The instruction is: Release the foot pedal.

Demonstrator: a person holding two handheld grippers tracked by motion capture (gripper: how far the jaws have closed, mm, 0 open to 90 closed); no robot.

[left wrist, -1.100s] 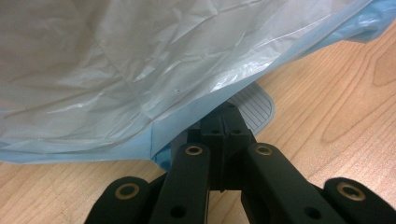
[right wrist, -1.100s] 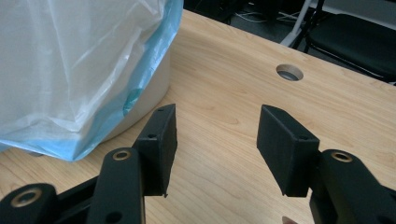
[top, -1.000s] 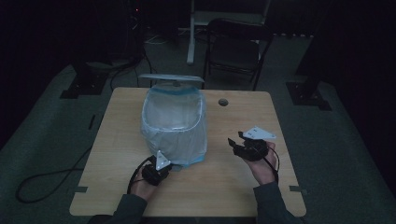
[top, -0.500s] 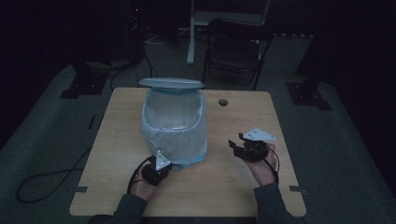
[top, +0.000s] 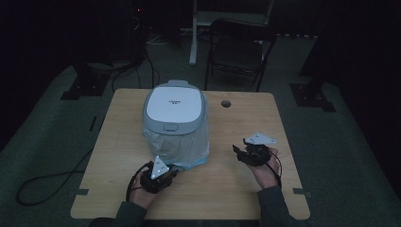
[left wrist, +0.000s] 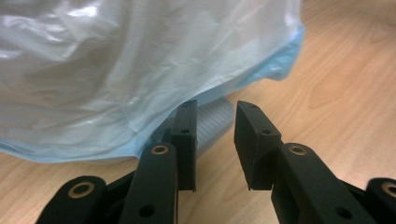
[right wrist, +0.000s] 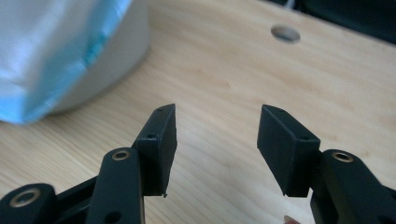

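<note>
Lidded bin with its bag liner on the wooden surface, a gripper on either side of its near end.

The grey bin (top: 176, 124) stands a little toward 11 o'clock from the middle of the surface (top: 118, 142), its white lid (top: 175, 105) down and the pale blue-edged plastic liner (top: 182, 146) draped over its near side. The left gripper (top: 165, 171) sits at 7 o'clock, right at the foot of the bin; its jaws have just been opening and now stand a narrow gap apart with nothing pressed between them, the liner's hem (left wrist: 140, 135) and the ribbed pedal (left wrist: 212, 122) just beyond the tips. The right gripper (top: 239, 153) rests at 4 o'clock, well apart from the bin, jaws moderately wide over bare wood, gripping nothing.
</note>
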